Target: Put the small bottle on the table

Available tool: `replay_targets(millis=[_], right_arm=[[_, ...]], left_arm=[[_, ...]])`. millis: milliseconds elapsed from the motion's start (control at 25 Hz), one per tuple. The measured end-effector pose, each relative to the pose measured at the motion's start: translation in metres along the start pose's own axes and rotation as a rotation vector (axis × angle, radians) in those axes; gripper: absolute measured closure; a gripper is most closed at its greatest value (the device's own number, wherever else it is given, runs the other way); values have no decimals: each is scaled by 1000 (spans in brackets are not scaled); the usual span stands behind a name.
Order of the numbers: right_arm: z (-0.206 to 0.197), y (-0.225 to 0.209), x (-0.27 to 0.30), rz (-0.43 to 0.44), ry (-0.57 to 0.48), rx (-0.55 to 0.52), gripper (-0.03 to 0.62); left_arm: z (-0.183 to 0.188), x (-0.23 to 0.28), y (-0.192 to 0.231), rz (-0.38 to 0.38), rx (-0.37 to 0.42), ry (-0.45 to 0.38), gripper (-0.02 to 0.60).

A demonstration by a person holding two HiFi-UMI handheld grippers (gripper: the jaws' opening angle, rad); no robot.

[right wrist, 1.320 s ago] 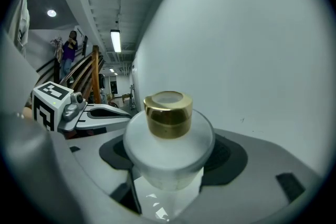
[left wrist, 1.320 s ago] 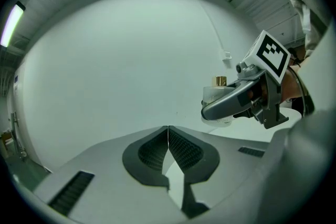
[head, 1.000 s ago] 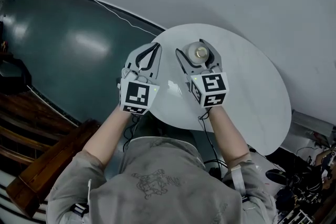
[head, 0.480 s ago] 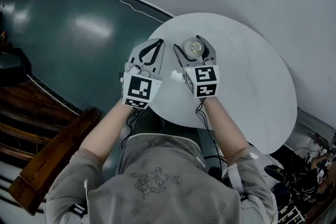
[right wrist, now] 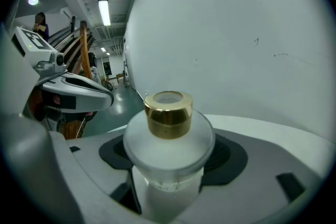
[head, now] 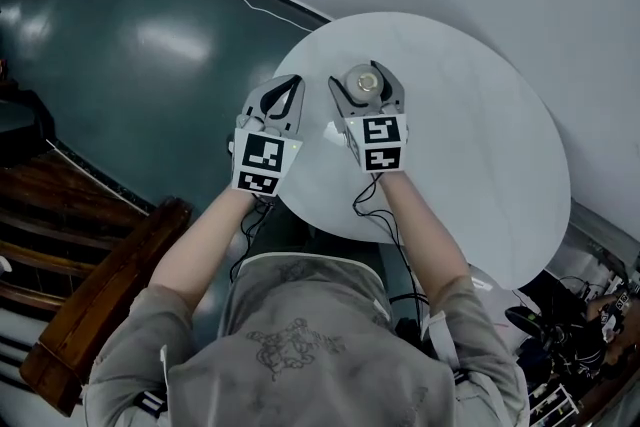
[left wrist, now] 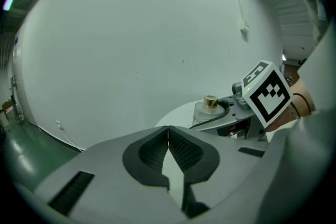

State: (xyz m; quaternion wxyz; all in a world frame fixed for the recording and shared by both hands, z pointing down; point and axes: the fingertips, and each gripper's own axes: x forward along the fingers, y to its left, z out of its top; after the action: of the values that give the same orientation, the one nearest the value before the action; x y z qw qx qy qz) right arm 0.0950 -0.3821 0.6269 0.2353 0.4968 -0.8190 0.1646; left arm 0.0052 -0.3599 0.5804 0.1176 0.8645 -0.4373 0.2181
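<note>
Right gripper (head: 367, 80) clamps small bottle (right wrist: 169, 139) (gold cap) over table (head: 480, 145).

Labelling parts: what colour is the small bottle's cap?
Gold; the cap shows best in the right gripper view.

Soft, even light; glare on the green floor (head: 165, 45); both gripper views bulge with dark corners.

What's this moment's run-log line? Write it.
left gripper: shut, empty | right gripper: shut on bottle | bottle: upright, over table, contact unclear
</note>
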Motion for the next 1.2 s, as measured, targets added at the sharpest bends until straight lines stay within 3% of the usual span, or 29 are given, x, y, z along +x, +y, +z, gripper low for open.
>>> replay_targets(millis=[280,760,1200], right_arm=[[-12,8,13,6,1,16,246],[-23,5,18,-54,-48,-25,246],[-5,0,5,-11,-55,58,244]], left_arm=[[-19,4,3,-30,-11,36,563],[-41,8,5,-23,-46,92,563],[-27,1,3,-8,-35,71,563]])
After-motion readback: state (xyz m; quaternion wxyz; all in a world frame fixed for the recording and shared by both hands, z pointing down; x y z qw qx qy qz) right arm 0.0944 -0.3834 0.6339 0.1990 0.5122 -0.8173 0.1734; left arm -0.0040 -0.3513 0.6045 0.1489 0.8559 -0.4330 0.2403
